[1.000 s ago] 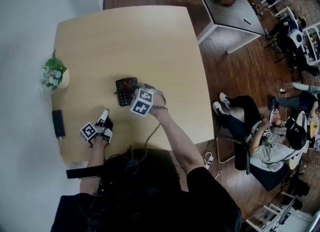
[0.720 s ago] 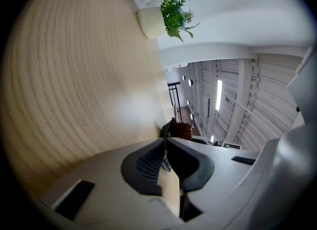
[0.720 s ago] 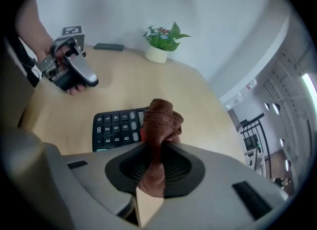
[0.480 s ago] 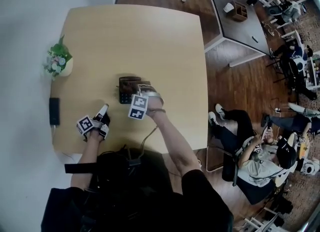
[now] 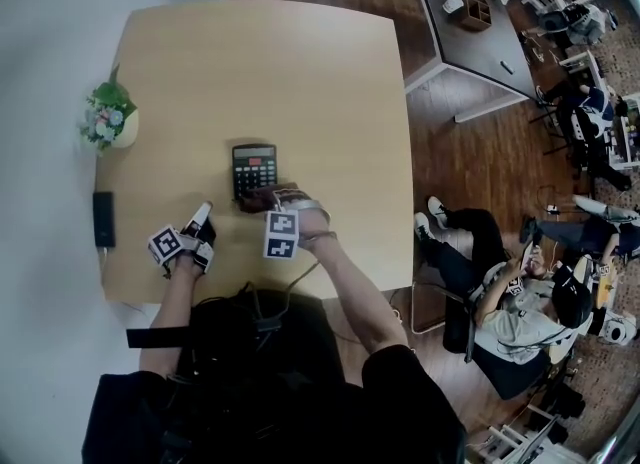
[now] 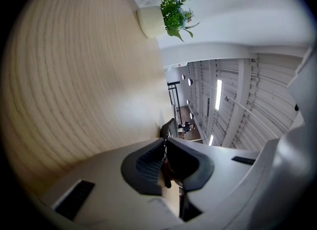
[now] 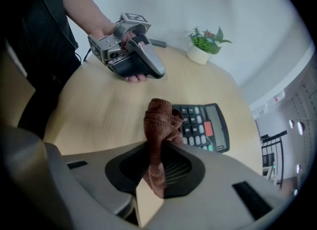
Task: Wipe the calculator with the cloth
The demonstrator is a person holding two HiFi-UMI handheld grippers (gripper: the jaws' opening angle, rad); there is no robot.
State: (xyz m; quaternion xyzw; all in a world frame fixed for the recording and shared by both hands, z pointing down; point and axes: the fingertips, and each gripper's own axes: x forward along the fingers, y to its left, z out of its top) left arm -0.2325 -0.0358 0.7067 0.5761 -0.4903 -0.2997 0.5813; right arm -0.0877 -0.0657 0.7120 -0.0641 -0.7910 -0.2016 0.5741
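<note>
While my right gripper [image 7: 158, 160] pinches the brown cloth [image 7: 159, 122] tight between its two fingers, the bunched end of the fabric sticks out past my fingertips and a thin tail hangs back between the pads. Just beyond those fingertips the calculator [image 7: 204, 125] lies flat on the wooden table [image 5: 300, 82], keys up. Its keypad end is the nearer one to me and its display end lies farther off. From the right gripper view the wad of cloth overlaps the near corner of the keypad, and from the head view it sits at the calculator's near edge. I cannot tell whether the fabric actually presses on the keys.

My left gripper [image 6: 164, 160] is clenched, finger against finger, with nothing caught between them. It points low across the bare tabletop, off to the left of my right fingers and apart from the calculator. Ahead of its fingertips, well away at the table's edge by the wall, stands a small potted plant [image 6: 171, 11]. A dark flat device [image 5: 103, 218] lies at the table edge to the outside of my left fingers.
</note>
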